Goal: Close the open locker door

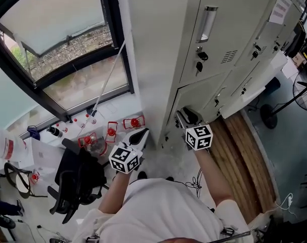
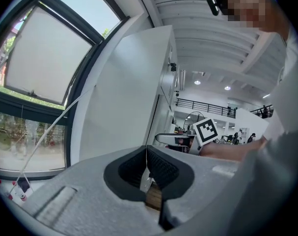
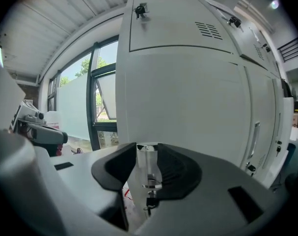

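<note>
Left side first. The head view shows the window (image 1: 62, 49) and a black office chair (image 1: 77, 181) on the floor below it. Small red-capped items lie nearby, too small to identify. The gripper views show none of these floor items.

Your left gripper (image 1: 138, 135) hangs beside the plain side wall of the locker bank (image 1: 148, 59), near it but apart. The left gripper view (image 2: 147, 152) confirms its jaws are together, pad against pad, with nothing between them. That view also catches the right gripper's marker cube (image 2: 206, 131) past the cabinet corner.

Your right gripper (image 1: 186, 116) is up against the lower locker door (image 1: 201, 97) of the first column, below the upper door (image 1: 219, 29). The right gripper view (image 3: 148, 154) shows the jaws a narrow gap apart. The door's metal handle (image 3: 148, 173) stands in that gap with the lock (image 3: 149, 203) under it. Whether the pads touch the handle cannot be settled.

The lower locker door (image 3: 188, 107) fills that view and lies close to the frame. Whether it is latched is unclear.

Farther right, a white panel (image 1: 254, 90) juts from the row. It may be a swung-out door, but its hinge side is hidden.
</note>
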